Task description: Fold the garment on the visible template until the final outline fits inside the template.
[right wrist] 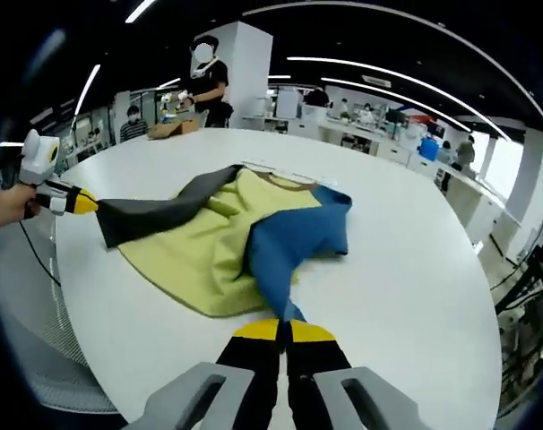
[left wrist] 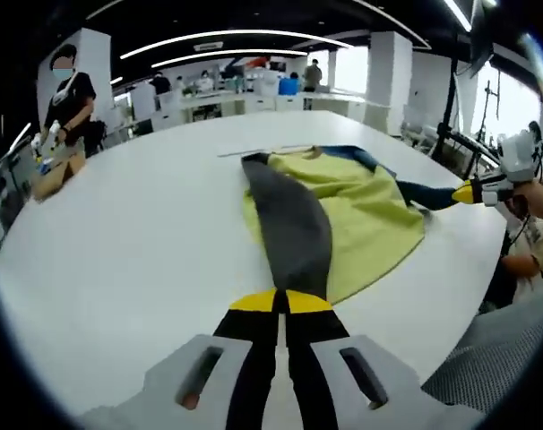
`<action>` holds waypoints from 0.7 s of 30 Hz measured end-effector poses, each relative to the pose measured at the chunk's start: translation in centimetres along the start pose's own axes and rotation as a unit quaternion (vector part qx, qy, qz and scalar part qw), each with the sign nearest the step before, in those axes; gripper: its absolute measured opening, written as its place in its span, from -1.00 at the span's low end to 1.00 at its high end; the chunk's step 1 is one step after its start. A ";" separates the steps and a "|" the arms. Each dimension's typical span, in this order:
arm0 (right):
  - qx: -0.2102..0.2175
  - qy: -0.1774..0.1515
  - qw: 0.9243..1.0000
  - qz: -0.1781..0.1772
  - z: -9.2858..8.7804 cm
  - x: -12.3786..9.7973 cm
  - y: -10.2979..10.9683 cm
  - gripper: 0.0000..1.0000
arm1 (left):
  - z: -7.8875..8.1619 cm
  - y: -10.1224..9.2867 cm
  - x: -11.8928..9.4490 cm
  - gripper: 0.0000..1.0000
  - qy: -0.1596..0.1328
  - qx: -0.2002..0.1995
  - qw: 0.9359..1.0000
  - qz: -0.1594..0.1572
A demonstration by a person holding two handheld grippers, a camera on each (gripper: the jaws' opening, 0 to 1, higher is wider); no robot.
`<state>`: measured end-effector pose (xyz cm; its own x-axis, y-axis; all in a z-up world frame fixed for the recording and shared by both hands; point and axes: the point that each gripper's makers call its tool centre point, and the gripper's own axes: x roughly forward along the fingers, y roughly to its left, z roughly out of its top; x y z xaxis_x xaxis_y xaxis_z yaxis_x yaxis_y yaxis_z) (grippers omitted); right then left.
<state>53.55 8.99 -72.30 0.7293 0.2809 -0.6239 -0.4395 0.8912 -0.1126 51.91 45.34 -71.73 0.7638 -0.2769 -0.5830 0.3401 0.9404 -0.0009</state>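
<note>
A yellow garment (left wrist: 361,215) with one grey sleeve (left wrist: 294,228) and one blue sleeve (right wrist: 294,237) lies rumpled on the white table (left wrist: 146,242). My left gripper (left wrist: 280,300) is shut on the grey sleeve's cuff, pulled toward me. My right gripper (right wrist: 283,330) is shut on the blue sleeve's cuff. The right gripper (left wrist: 469,192) also enters the left gripper view from the right, and the left gripper (right wrist: 85,204) enters the right gripper view from the left, each holding its sleeve end. A thin line (left wrist: 254,150) runs on the table beyond the collar.
The round table edge (right wrist: 92,358) lies close on my side. A person (left wrist: 67,107) stands at the far side holding grippers. Desks and equipment (left wrist: 254,90) fill the background. A hand (right wrist: 7,208) holds the left gripper.
</note>
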 end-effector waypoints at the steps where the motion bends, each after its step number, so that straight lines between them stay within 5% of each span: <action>1: -0.001 0.001 1.000 -0.002 0.0 -0.1 -0.2 -1.00 | 0.1 0.5 -0.1 -1.00 -0.001 -0.002 1.000 0.004; 5: 0.013 -0.002 1.000 -0.016 0.4 -0.6 -2.2 -1.00 | 0.7 3.0 -0.3 -1.00 -0.005 -0.009 0.999 0.032; 8: 0.066 -0.014 0.998 -0.009 0.7 -0.8 -3.3 -1.00 | 1.3 4.9 -0.4 -1.00 -0.019 -0.020 0.998 0.050; 17: 0.068 0.006 0.997 -0.040 0.6 -1.3 -7.6 -1.00 | 1.9 10.9 0.2 -1.00 -0.018 -0.045 0.993 0.104; 21: 0.080 0.009 0.995 -0.060 0.6 -1.8 -9.6 -1.00 | 3.1 13.4 0.0 -1.00 -0.051 -0.083 0.987 0.130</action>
<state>56.73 0.17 -69.60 0.7612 0.1642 -0.6274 -0.2597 0.9636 -0.0630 58.15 57.37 -69.22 0.8675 -0.0327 -0.4963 0.0377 0.9993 0.0002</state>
